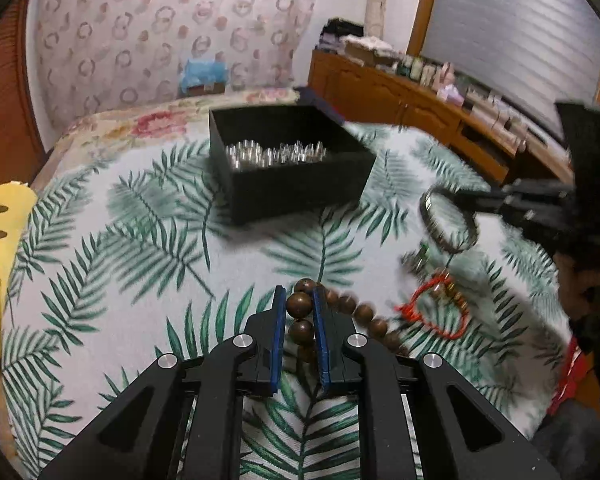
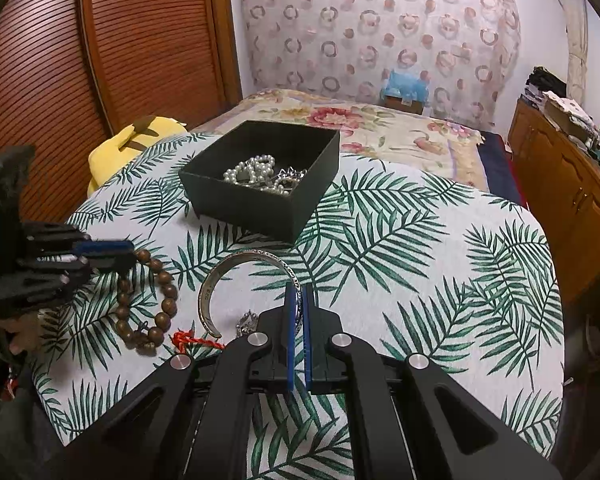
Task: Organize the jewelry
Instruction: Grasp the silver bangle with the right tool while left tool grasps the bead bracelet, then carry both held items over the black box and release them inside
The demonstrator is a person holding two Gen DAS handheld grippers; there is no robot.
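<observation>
Left wrist view: left claw [image 1: 299, 305] pinches wooden beads [image 1: 362, 314]; right claw [image 2: 298, 302] apparently pinches silver bangle [image 2: 220, 276].

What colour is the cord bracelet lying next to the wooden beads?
Red, with small gold-toned beads; the cord bracelet shows best in the left wrist view, beside the wooden bead bracelet.

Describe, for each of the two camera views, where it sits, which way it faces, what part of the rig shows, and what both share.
Left wrist: on the left gripper, looking along its fingers, shut on the wooden bead bracelet; black box ahead.
Right wrist: on the right gripper, looking along its fingers, shut on the silver cuff bangle; same box beyond.
Shared: box, both bracelets, red cord bracelet, leaf-print cloth, and each other's gripper.
</observation>
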